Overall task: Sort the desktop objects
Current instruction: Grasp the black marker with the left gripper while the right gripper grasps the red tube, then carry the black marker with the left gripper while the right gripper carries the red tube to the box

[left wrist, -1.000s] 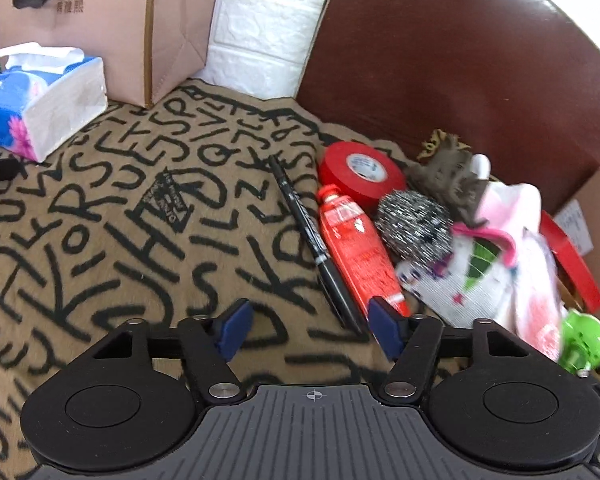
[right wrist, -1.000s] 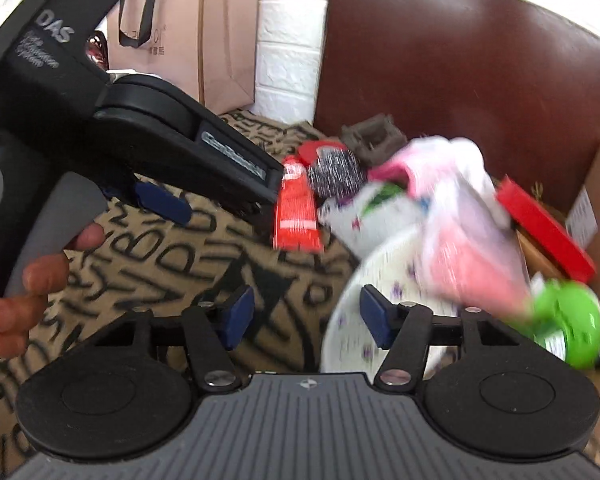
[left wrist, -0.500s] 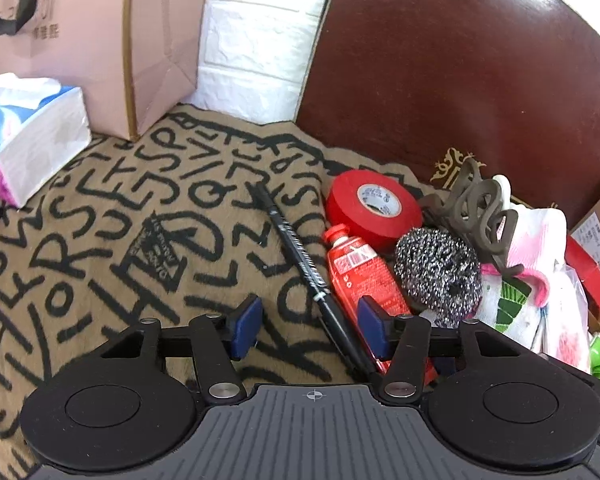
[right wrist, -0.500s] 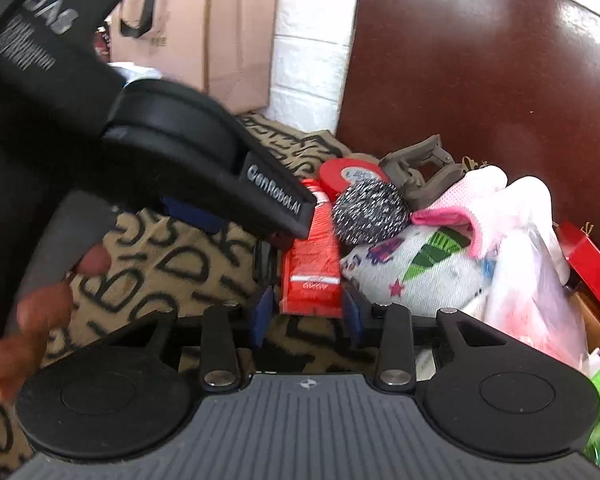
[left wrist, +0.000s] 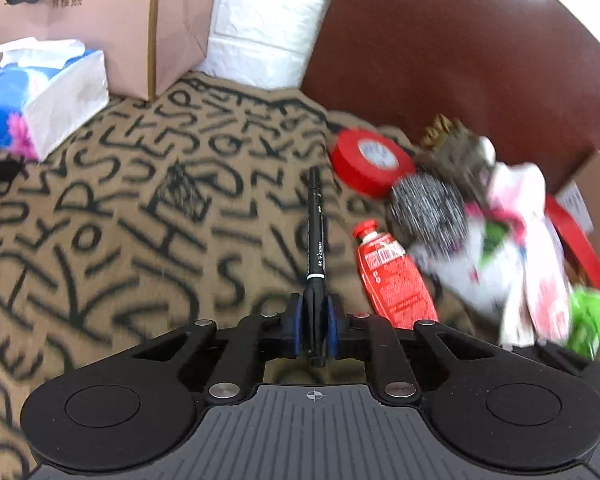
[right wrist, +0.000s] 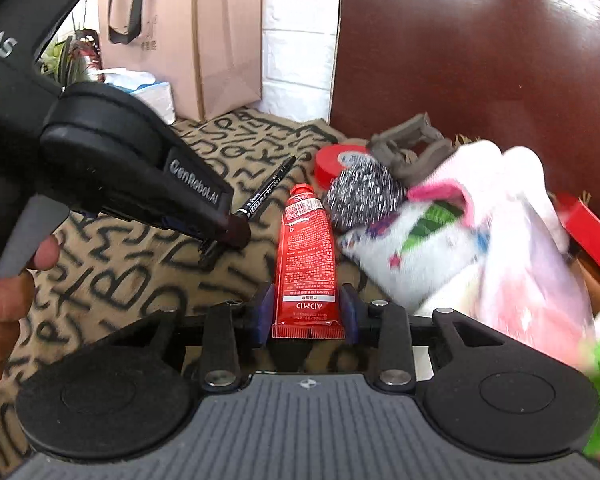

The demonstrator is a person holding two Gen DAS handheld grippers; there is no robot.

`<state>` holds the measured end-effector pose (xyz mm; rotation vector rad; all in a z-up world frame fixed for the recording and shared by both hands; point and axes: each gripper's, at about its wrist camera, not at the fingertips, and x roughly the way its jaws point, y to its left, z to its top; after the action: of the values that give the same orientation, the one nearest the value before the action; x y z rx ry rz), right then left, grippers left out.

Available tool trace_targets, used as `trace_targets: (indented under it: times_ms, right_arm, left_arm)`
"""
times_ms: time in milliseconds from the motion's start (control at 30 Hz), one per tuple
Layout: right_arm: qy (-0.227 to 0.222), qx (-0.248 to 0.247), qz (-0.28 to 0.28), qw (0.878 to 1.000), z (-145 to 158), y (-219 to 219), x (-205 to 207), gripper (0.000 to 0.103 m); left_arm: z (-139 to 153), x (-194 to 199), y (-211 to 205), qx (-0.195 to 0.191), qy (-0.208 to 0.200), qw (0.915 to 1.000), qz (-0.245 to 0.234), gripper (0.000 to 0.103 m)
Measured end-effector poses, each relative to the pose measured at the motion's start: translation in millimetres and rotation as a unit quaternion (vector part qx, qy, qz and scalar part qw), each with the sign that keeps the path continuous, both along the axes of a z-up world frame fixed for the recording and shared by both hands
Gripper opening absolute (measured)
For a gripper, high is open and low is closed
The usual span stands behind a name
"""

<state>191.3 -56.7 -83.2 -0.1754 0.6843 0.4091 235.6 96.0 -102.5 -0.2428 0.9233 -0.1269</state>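
Left tongs (left wrist: 315,316) clenched on the rear end of a slim black marker pen (left wrist: 315,232), tip pointed straight ahead over the tan letter-printed cloth (left wrist: 100,220) covering the tabletop. Right tongs (right wrist: 305,312) closed around the crimped flat end of a red squeeze tube (right wrist: 306,252), cap aimed toward the far edge. Just beyond the tube's cap, a roll of red tape (right wrist: 336,160) and a ball of steel wool scourer (right wrist: 364,194), packed close together, with a grey-brown hair claw (right wrist: 408,152) behind them. To the right, a blurred heap of white and pink patterned fabric (right wrist: 460,240) beside a green round object (left wrist: 590,316). At the far left corner, a blue-and-white tissue pack (left wrist: 40,96) before a pink paper bag (left wrist: 100,20).
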Motion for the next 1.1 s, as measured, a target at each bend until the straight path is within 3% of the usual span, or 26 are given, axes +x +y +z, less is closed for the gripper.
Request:
trace_targets:
  times_ms: [333,467,833,933,1000,1100]
  right_arm:
    - [0.030,0.005,-0.007,1.000,8,-32,-93,0.039]
    - [0.037,0.005,-0.015,0.999,7,-43,-126,0.039]
    - [0.056,0.014,-0.049,0.997,8,-84,-209,0.040]
    - [0.058,0.016,-0.053,0.997,9,-90,-221,0.040]
    - [0.057,0.018,-0.052,0.997,9,-92,-224,0.041]
    - [0.055,0.026,-0.058,0.996,11,-95,-221,0.042]
  left_arm:
    - [4,-95,-23,-0.015,0.028,0.9987,-0.039,0.006]
    - [6,-132,-39,-0.002,0.029,0.9975,-0.065,0.006]
    - [10,-198,-79,0.008,0.048,0.9891,-0.139,0.007]
    - [12,-205,-86,0.021,0.040,0.9890,-0.141,0.028]
    - [13,-201,-89,0.026,0.039,0.9894,-0.137,0.032]
    - [14,-192,-93,0.028,0.036,0.9900,-0.134,0.048]
